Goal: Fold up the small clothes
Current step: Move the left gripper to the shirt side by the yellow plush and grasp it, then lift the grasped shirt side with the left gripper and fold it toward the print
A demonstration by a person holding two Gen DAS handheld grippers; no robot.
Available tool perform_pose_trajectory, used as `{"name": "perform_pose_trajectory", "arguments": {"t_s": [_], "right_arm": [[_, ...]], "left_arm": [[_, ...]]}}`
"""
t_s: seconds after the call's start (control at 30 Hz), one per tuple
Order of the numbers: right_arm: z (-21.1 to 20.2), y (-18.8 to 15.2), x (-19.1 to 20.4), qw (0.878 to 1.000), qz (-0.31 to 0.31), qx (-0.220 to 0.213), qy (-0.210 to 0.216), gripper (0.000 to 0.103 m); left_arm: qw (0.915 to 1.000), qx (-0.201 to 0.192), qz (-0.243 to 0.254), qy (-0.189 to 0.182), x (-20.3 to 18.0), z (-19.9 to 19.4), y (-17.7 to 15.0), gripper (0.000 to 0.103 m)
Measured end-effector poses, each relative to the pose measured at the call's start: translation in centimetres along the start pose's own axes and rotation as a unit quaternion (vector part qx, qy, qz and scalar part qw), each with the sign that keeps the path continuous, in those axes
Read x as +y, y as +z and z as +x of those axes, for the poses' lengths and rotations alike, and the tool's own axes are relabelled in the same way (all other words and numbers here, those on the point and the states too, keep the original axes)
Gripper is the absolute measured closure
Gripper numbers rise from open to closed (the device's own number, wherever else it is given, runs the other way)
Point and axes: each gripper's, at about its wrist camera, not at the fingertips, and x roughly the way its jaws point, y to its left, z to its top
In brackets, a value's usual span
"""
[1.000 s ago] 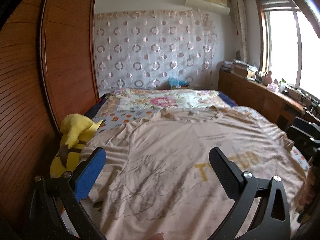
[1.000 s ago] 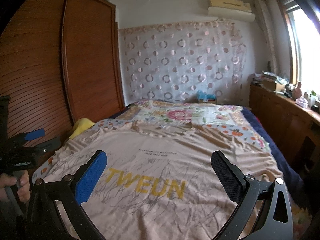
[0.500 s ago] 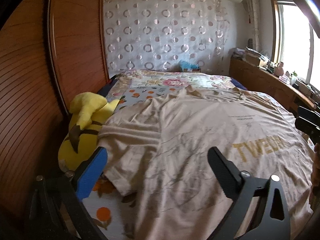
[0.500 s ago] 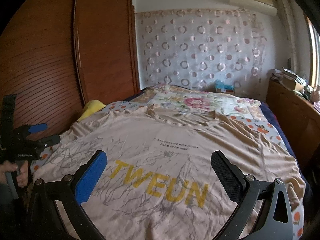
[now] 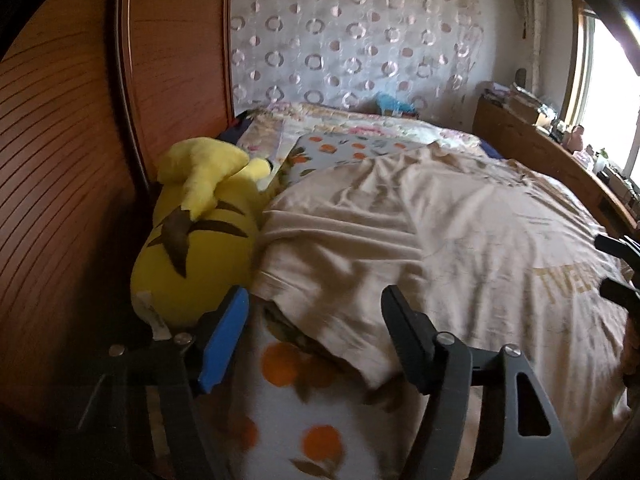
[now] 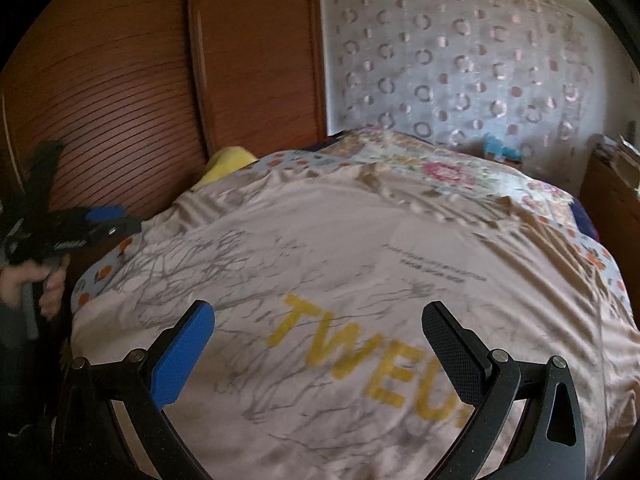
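Observation:
A beige T-shirt (image 5: 460, 240) with yellow "TWEUN" lettering lies spread flat on the bed, and it also shows in the right wrist view (image 6: 340, 272). My left gripper (image 5: 314, 300) is open and empty, hovering just above the shirt's left sleeve hem (image 5: 288, 284). My right gripper (image 6: 318, 316) is open and empty above the lower front of the shirt, near the yellow letters (image 6: 360, 356). The left gripper also shows at the left edge of the right wrist view (image 6: 100, 224).
A yellow plush toy (image 5: 200, 232) lies at the bed's left edge, against the wooden wardrobe (image 5: 72, 160). A floral quilt (image 5: 360, 128) covers the bed behind the shirt. A wooden sideboard (image 5: 540, 148) with clutter runs along the right under the window.
Both grippers have moved lower and to the left. The left one now hangs over the sleeve beside the plush toy. The shirt has not moved.

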Motion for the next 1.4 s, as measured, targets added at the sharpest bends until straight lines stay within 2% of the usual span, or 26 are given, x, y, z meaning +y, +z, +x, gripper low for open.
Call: {"name": "perform_pose_trajectory", "arguments": {"t_s": [0.13, 0.33, 0.43, 0.57, 0.67, 0.8, 0.93, 1.03, 1.17, 1.33, 1.37, 1.4], "right_arm": [[-0.9, 0.0, -0.2, 1.0, -0.009, 0.006, 0.012, 0.0], [-2.3, -0.2, -0.1, 1.0, -0.01, 0.006, 0.028, 0.0], [-2.7, -0.5, 0.1, 0.999, -0.017, 0.004, 0.03, 0.0], [-2.9, -0.8, 0.2, 0.999, -0.017, 0.0, 0.029, 0.0], [-2.3, -1.1, 0.4, 1.0, -0.011, -0.002, 0.022, 0.0], [-2.0, -1.1, 0.4, 1.0, -0.001, -0.006, 0.019, 0.0], [-2.4, -1.1, -0.1, 1.0, 0.01, -0.014, 0.011, 0.0], [-2.8, -1.3, -0.7, 0.999, 0.024, -0.021, 0.005, 0.0], [-3.1, -1.5, -1.6, 0.999, 0.041, -0.027, -0.001, 0.0], [-3.0, -2.1, -1.5, 0.998, 0.059, -0.032, -0.006, 0.0], [-2.9, -2.3, -1.4, 0.998, 0.061, -0.032, -0.007, 0.0], [-3.0, -2.3, -1.2, 0.998, 0.061, -0.031, -0.008, 0.0]], "left_arm": [[0.9995, 0.03, -0.002, -0.005, 0.9, 1.8, 0.8, 0.038], [0.998, 0.062, -0.002, -0.009, 1.3, 3.4, 0.5, 0.055], [0.9975, 0.066, -0.011, -0.02, 1.9, 3.2, 0.7, 0.071], [0.9981, 0.061, 0.007, -0.007, 1.7, 2.8, 0.7, 0.097], [0.9982, 0.056, 0.023, 0.0, 1.3, 2.6, 1.0, 0.099], [0.9992, 0.029, 0.023, -0.013, 0.5, 1.0, 2.1, 0.099], [0.9982, -0.004, 0.027, -0.053, -1.8, -0.8, 4.5, 0.099], [0.9949, -0.025, 0.052, -0.082, -5.0, -1.9, 6.6, 0.099], [0.9899, -0.031, 0.09, -0.105, -9.3, -2.0, 8.2, 0.099], [0.9867, -0.03, 0.103, -0.123, -11.8, -2.3, 8.9, 0.099], [0.9855, -0.033, 0.104, -0.129, -12.2, -2.6, 8.7, 0.097], [0.9853, -0.034, 0.105, -0.13, -12.4, -2.9, 8.6, 0.088]]}}
